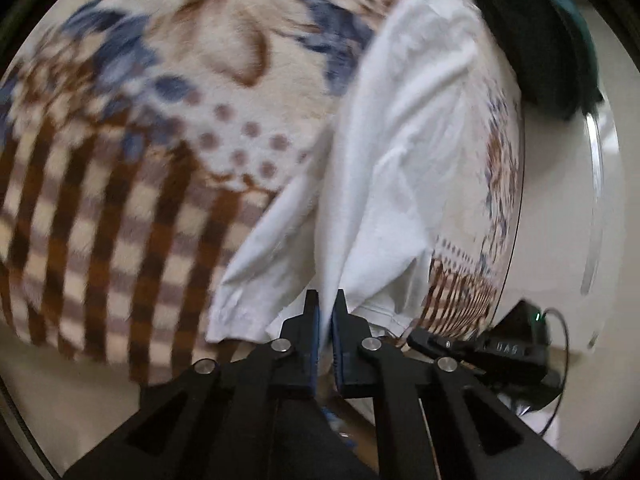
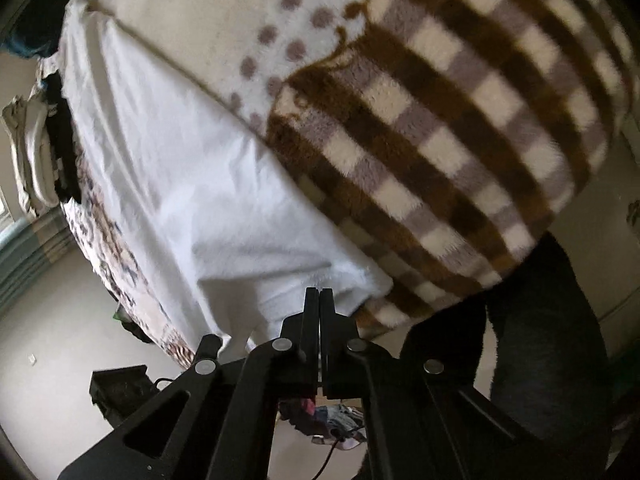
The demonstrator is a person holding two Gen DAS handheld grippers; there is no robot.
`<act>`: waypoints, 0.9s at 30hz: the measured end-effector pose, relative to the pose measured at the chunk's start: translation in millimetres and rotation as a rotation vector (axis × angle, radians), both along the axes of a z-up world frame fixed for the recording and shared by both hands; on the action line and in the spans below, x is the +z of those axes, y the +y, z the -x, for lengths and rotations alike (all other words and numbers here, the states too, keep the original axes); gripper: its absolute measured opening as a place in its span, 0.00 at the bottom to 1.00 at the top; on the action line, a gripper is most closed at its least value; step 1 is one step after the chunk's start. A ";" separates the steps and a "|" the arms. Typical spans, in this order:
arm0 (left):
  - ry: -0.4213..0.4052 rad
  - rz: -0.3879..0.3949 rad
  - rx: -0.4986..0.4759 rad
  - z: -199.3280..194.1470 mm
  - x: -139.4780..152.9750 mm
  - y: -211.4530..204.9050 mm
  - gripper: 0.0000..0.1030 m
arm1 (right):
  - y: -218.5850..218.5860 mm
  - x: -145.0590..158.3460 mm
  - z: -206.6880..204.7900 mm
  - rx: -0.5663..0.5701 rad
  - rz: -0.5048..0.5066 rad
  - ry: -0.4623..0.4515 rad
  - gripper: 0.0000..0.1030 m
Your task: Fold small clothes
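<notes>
White garment (image 1: pixel 396 152), looks like a small tee, is spread over a fuzzy blanket (image 1: pixel 132 152) with blue flowers, brown dots and a brown-and-grey check border. It's creased, with one fold ridge running up from the near hem toward 12 o'clock, and a short sleeve poking out at about 8 o'clock in the left wrist view. Blanket covers a bed or table, can't tell which; pale floor shows below its edge, and a dark heap (image 1: pixel 532 40) sits at roughly 2 o'clock. Some black box with a cable (image 2: pixel 116 392) is on the floor at 7 o'clock in the right wrist view.

Left gripper (image 1: pixel 327 300) is pinched tight on a ridge of the cloth at the hem. Right gripper (image 2: pixel 319 296) is fully closed too, tips at the garment's near edge, though I can't tell if fabric is actually caught.
</notes>
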State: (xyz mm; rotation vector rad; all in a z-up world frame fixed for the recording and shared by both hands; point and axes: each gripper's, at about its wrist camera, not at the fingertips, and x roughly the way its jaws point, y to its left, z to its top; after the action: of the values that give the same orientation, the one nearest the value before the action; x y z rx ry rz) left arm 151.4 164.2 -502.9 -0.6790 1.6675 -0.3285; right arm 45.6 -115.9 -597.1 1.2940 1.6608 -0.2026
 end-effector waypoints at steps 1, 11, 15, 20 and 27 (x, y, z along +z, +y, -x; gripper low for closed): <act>0.022 0.012 0.030 -0.2 -2.2 7.1 0.04 | 1.3 3.7 -1.3 0.009 0.002 0.000 0.00; 0.023 -0.045 0.017 -10.2 -13.8 23.7 0.04 | 1.5 -17.8 -2.6 -0.041 -0.119 0.028 0.54; 0.016 -0.061 -0.033 -13.9 -14.9 6.6 0.06 | 0.5 -34.1 -1.5 -0.112 -0.117 0.053 0.55; 0.029 -0.072 -0.115 -15.7 -25.4 -19.7 0.23 | 4.1 -30.1 -0.4 -0.115 -0.050 0.034 0.09; -0.025 -0.106 -0.141 -12.4 -16.0 -33.0 0.06 | 14.7 -1.3 -1.1 -0.076 0.002 -0.047 0.05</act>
State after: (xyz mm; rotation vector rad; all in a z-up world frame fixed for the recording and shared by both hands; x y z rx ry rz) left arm 163.9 131.2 -519.0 -0.4778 1.6998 -0.3444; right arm 46.7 -101.1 -598.4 1.3517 1.5727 -0.2176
